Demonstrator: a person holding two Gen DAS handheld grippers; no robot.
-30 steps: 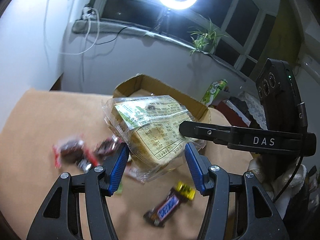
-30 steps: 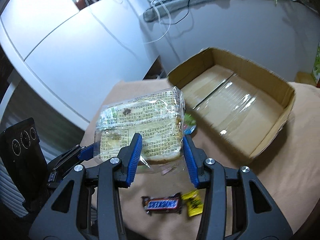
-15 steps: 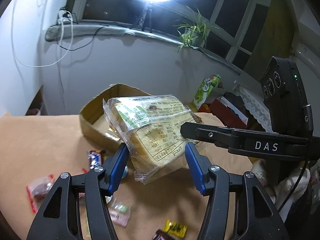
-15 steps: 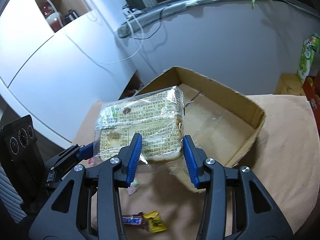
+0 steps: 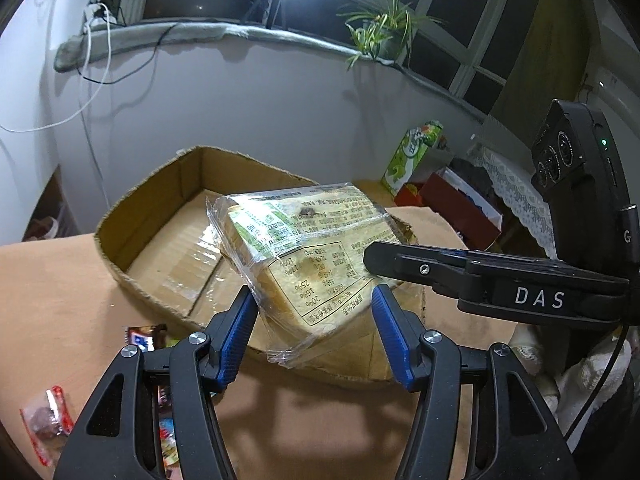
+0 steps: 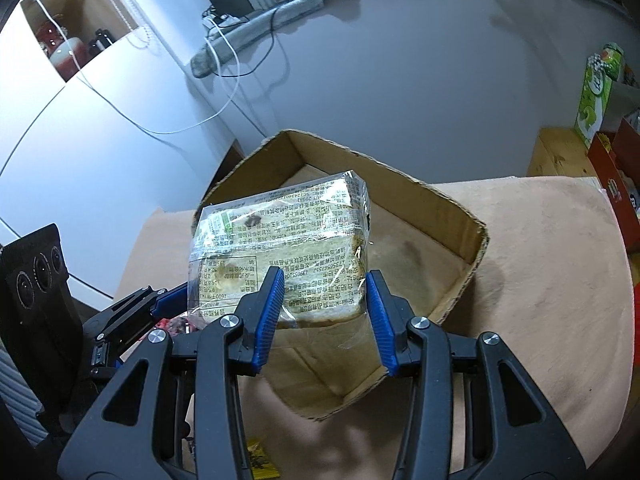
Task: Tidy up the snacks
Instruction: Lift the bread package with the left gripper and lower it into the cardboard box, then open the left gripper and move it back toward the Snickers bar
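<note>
Right wrist view: we pinch the bread pack (image 6: 280,248) in both tongs (image 6: 325,312) above the box (image 6: 460,216), left tongs (image 5: 314,334) just loosening, so it could tilt and slip.

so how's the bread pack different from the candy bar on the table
The bread pack is held in the air above the cardboard box; the candy bar lies on the table. The bread pack is far bigger. Its wrapper is clear with printed text; the candy bar's is opaque and coloured. Both are sealed snacks.
</note>
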